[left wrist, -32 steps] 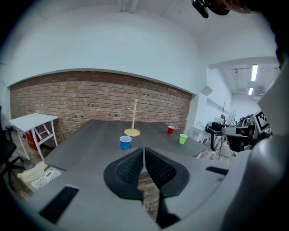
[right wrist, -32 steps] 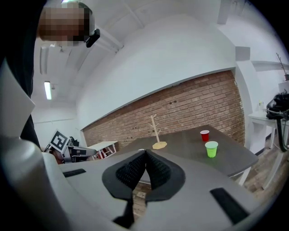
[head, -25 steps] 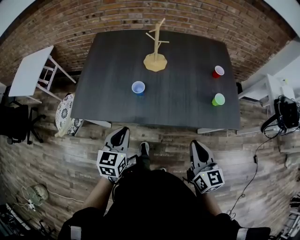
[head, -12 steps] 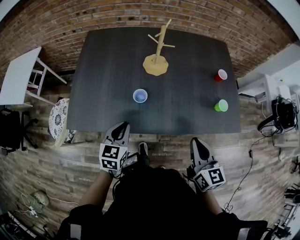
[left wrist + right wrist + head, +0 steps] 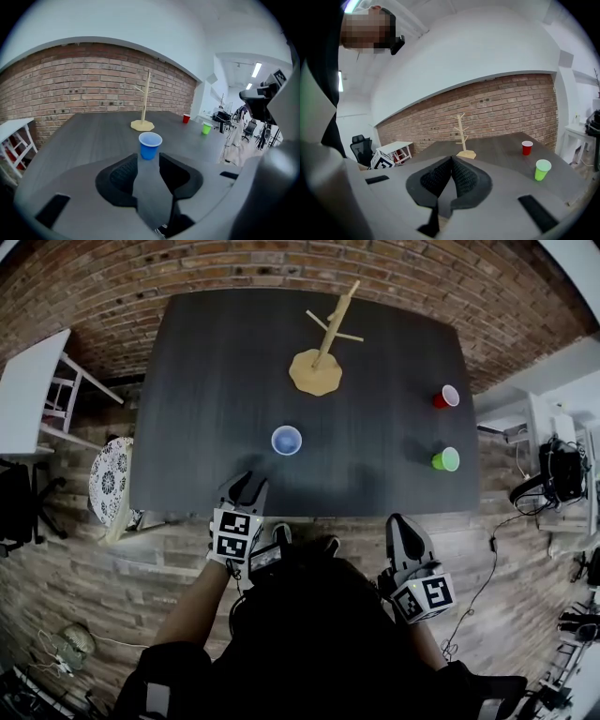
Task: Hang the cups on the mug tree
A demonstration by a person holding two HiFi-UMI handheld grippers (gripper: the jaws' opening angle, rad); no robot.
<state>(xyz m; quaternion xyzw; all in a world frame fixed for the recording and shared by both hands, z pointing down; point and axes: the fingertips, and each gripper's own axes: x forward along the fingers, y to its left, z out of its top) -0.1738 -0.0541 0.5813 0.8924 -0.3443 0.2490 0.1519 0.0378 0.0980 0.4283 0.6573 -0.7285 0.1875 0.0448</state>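
Observation:
A wooden mug tree [image 5: 323, 348] stands bare at the far middle of the dark table [image 5: 206, 381]. A blue cup [image 5: 287, 441] sits upright near the table's centre, a red cup [image 5: 444, 397] and a green cup [image 5: 445, 459] at the right. My left gripper [image 5: 249, 486] reaches over the near table edge, short of the blue cup [image 5: 150, 145]; its jaws are opening with nothing between them. My right gripper [image 5: 400, 528] hangs shut and empty below the table edge. In the right gripper view the mug tree [image 5: 462, 136], red cup [image 5: 527, 147] and green cup [image 5: 542, 169] show ahead.
A brick wall [image 5: 103, 296] runs behind the table. A white side table [image 5: 28, 381] and a patterned stool [image 5: 108, 479] stand at the left. A white desk with gear [image 5: 553, 460] is at the right, cables on the wooden floor.
My left gripper has moved forward over the table edge toward the blue cup and its jaws have parted. The right gripper has hardly moved.

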